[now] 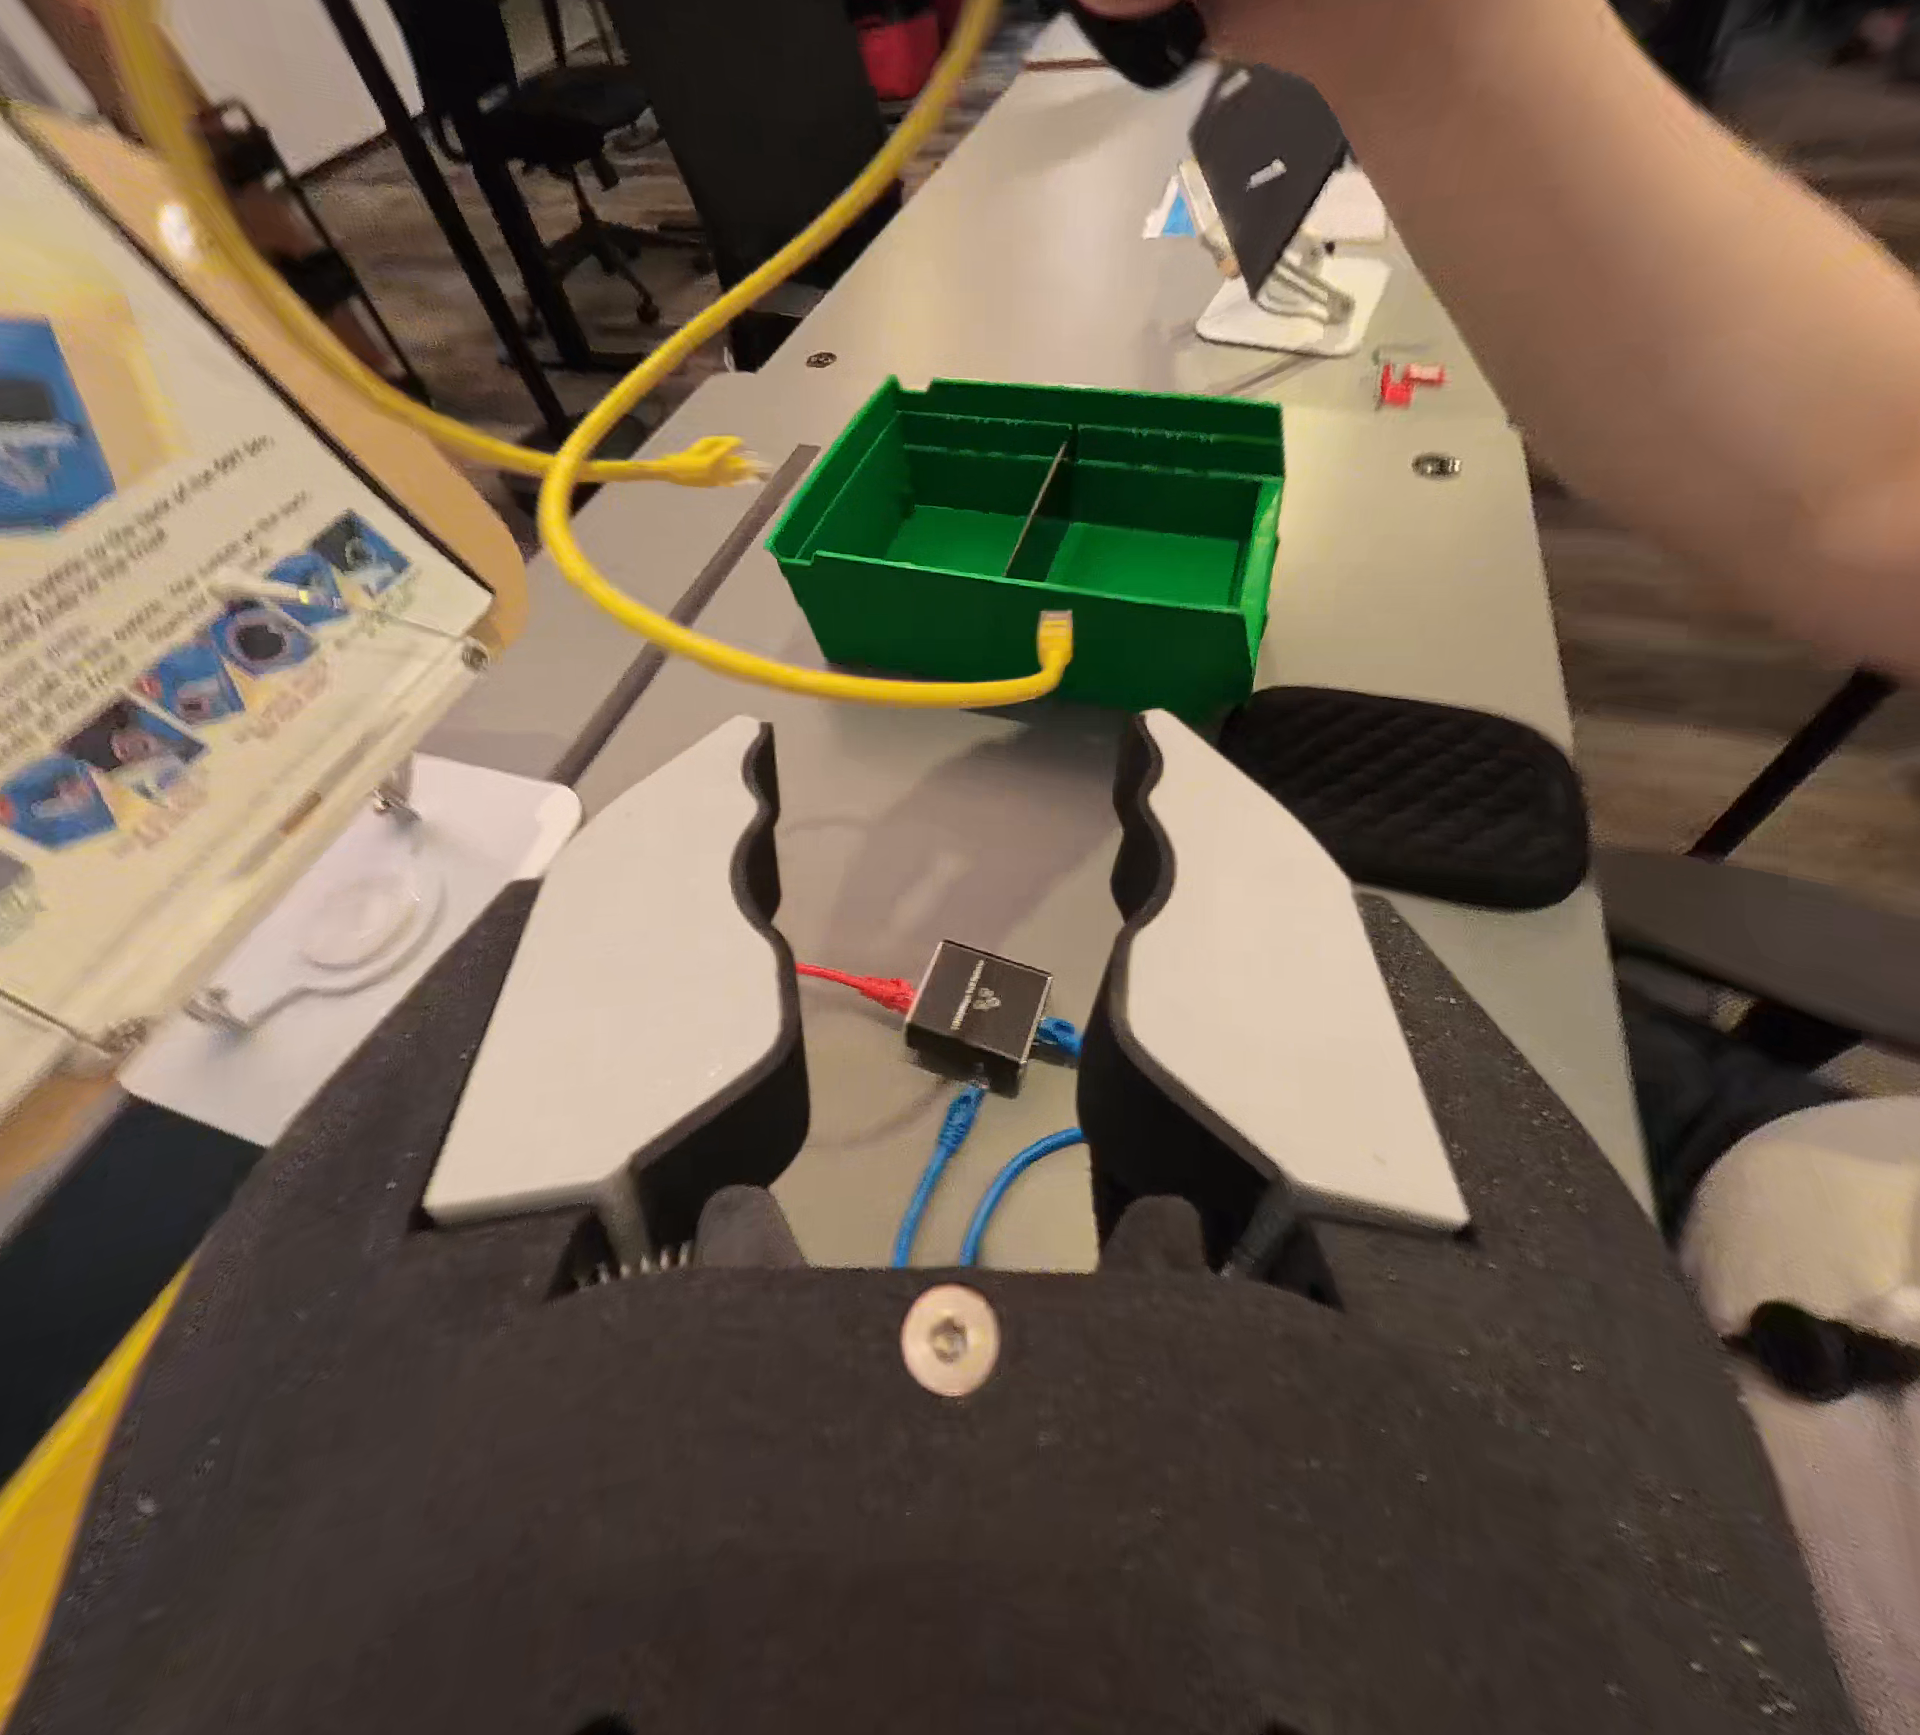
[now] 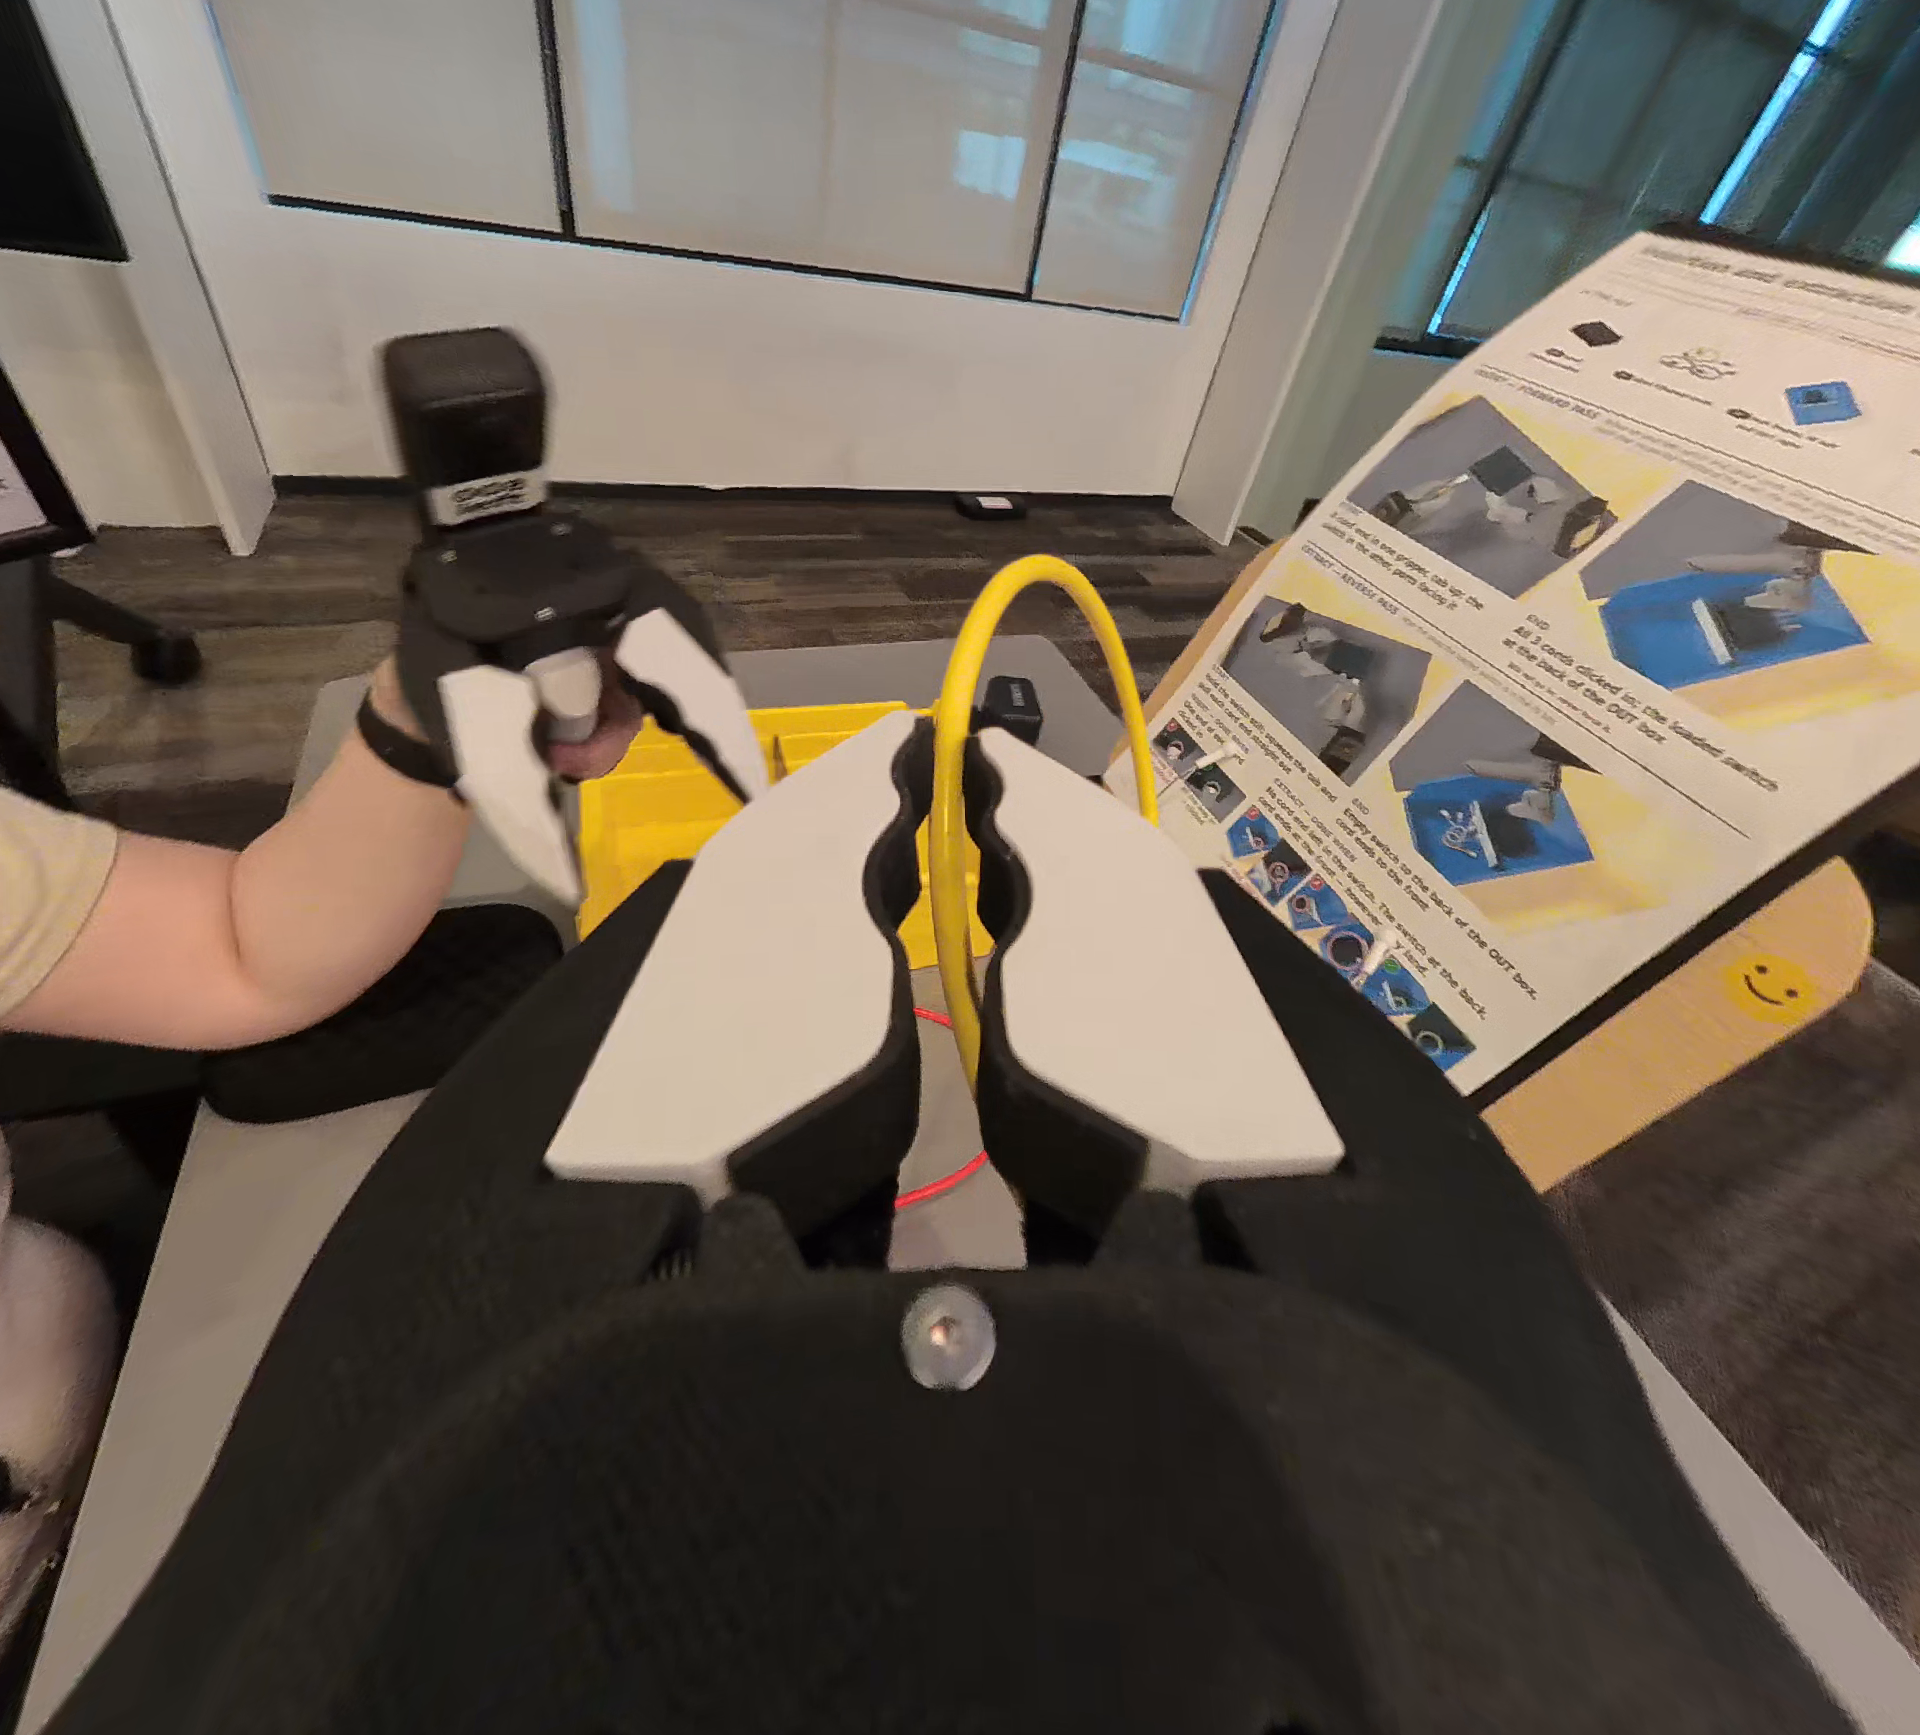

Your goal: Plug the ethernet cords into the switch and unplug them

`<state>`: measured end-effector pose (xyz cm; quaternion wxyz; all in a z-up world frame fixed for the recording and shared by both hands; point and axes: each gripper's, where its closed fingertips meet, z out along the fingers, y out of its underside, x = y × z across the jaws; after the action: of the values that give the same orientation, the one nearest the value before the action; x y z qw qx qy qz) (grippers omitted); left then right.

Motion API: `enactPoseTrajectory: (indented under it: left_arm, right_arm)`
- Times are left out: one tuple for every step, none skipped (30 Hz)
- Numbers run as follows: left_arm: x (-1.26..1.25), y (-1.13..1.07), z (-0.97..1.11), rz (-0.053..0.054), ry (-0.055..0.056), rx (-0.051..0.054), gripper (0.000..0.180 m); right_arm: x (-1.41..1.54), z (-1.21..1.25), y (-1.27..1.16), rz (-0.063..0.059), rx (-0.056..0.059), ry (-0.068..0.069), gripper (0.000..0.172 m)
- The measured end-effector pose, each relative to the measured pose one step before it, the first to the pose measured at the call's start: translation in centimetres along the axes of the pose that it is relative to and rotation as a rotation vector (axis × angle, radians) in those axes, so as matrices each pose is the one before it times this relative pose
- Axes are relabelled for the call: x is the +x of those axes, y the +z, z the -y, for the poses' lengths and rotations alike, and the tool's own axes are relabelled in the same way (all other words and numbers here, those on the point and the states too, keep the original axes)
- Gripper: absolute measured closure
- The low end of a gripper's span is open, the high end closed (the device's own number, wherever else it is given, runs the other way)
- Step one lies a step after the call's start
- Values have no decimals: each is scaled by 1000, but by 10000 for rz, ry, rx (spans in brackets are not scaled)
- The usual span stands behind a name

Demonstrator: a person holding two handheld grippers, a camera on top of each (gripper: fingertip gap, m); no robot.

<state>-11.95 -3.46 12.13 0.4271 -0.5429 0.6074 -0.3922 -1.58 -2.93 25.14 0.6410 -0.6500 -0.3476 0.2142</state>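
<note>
The right gripper (image 2: 948, 755) is clenched on the yellow ethernet cord (image 2: 1049, 584), its dark pads (image 2: 902, 812) pinching the cable partway along its length so that it arches up in a springy loop above the fingertips. In the left wrist view that same cord sweeps down from above and lies across the grey table (image 1: 1039, 283), one yellow plug (image 1: 1056, 627) resting against the front wall of the green divided bin (image 1: 1039, 636) and the other plug (image 1: 717, 464) hanging just off the bin's left side. The left gripper (image 1: 945, 750) stands released, its jaws wide apart with nothing between them, hovering above the small black switch (image 1: 977, 1015), which sits on the table with a red cord (image 1: 862, 987) plugged into one side and blue cords (image 1: 961, 1129) into the others. The cord looks light and pliant but keeps a stiff curl, so a grip at mid-length probably leaves the plug end swinging and hard to aim; a hold on the moulded boot just behind the plug would likely give far better control for seating it in a port. The plug's clear tip and latch tab seem fragile, so squeezing there risks cracking them or pressing the latch. The switch itself appears light enough to slide when pushed, so it probably needs bracing by its flat sides with the free gripper while the plug goes in.
</note>
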Motion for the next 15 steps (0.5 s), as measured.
enactPoseTrajectory:
  left_arm:
    - [671, 119, 128, 44, 680, -60, 118]
    - [472, 182, 153, 230, 815, -61, 117]
    - [133, 242, 104, 520, 979, -109, 117]
    - [-133, 310, 5, 776, 1083, -161, 112]
    - [-149, 355, -130, 835, 1120, -232, 110]
    - [-34, 456, -85, 718, 1076, -282, 111]
    - [55, 509, 116, 568, 866, -260, 107]
    - [454, 523, 269, 230, 611, -164, 108]
    - [1055, 558, 344, -219, 409, -54, 108]
    - [1180, 641, 298, -385, 232, -23, 108]
    - [882, 695, 111, -274, 191, -75, 110]
    - [624, 661, -39, -144, 244, -94, 116]
    - [636, 589, -119, -194, 227, -63, 122]
    - [599, 503, -143, -234, 149, -54, 127]
    - [354, 458, -147, -113, 124, -48, 133]
  right_arm:
    - [134, 239, 298, -116, -92, 184, 165]
    - [-90, 110, 371, 53, -181, 349, 166]
    - [1, 143, 385, -61, -141, 292, 166]
    - [133, 148, 334, -220, -147, 200, 166]
    - [160, 13, 300, -273, -252, 103, 166]
    - [226, -83, 270, -334, -337, 44, 166]
    - [236, -93, 256, -326, -333, 18, 166]
    - [66, -103, 272, -164, -308, 93, 166]
    - [-97, -20, 269, -17, -223, 177, 165]
    - [-104, -20, 270, 3, -193, 235, 166]
    - [-157, -9, 256, 34, -170, 192, 166]
    - [-113, -103, 240, 11, -222, 166, 165]
    - [-8, -15, 202, -54, -143, 121, 166]
    - [0, 35, 185, -39, -103, 87, 165]
    - [-82, 56, 159, 33, -88, 84, 165]
